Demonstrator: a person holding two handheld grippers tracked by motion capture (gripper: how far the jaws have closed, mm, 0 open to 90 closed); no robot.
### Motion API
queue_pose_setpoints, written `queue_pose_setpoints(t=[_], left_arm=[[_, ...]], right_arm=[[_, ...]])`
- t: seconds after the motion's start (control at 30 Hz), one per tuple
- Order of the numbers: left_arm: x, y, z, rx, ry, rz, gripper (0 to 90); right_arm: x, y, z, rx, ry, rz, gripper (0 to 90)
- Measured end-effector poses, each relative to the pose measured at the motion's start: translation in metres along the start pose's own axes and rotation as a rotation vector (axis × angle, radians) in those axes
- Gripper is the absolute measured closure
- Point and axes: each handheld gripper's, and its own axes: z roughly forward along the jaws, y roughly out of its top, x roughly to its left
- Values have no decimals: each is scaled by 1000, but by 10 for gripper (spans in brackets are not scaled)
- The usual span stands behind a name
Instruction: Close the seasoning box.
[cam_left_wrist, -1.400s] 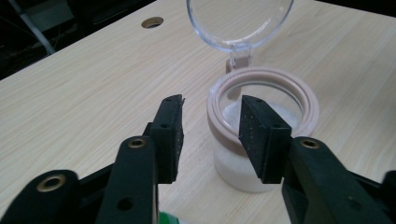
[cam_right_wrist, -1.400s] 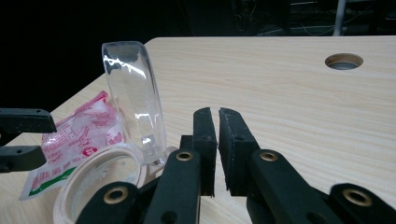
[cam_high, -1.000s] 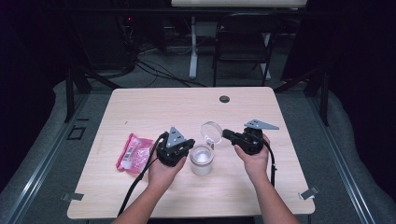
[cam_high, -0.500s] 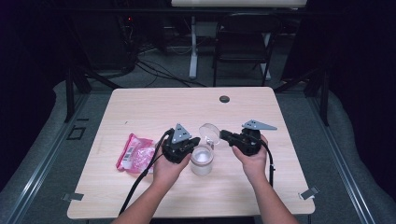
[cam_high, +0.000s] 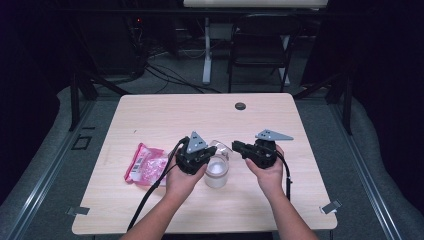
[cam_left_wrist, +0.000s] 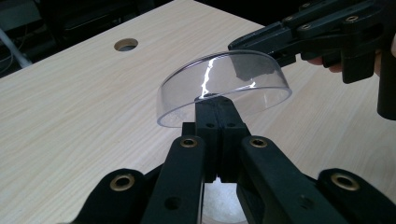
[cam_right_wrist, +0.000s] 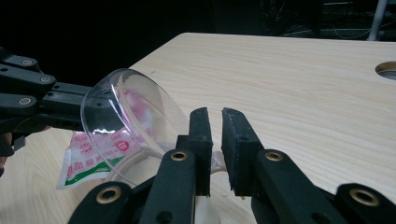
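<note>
Clear domed plastic lid (cam_left_wrist: 224, 84): hanging tilted above the light wooden table (cam_high: 165, 117), its rim pinched by the left gripper (cam_left_wrist: 215, 109), jaws pressed together. Right gripper (cam_right_wrist: 215, 135): jaws parting narrowly just beside the lid, nothing between them. Clear plastic cup (cam_high: 217, 171) standing beneath; pink-and-white packet (cam_high: 145, 162) lying near.

High view: fixed overhead, facing forward and down on whole surface (cam_high: 165, 117) | gripper views: close, low, along own fingers, facing each other | shared: clear dome lid (cam_left_wrist: 224, 84) between them.
</note>
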Motion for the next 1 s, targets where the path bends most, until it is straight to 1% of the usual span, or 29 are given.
queue_pose_setpoints(t=[0.13,0.3,0.47,0.63,0.73,0.77,0.97,1.0], left_arm=[[-1,-4,-1,1,6,9,900],[-2,-11,-3,6,-4,-6,893],[-3,-18,-6,11,-2,-5,894],[-3,-24,-7,21,-3,-5,896],[-3,-26,-8,23,-3,-7,897],[-4,-27,-8,23,-3,-9,897],[-4,-33,-8,31,-7,-12,897],[-4,-34,-8,33,-7,-14,897]], right_arm=[[3,0,1,-5,3,-2,817],[5,0,2,8,9,-17,813],[11,0,3,9,23,-27,802],[18,-1,7,21,28,-59,809],[19,-2,8,24,28,-56,808],[18,-3,8,29,30,-62,807],[21,-4,9,34,32,-63,806],[21,-4,9,41,31,-70,806]])
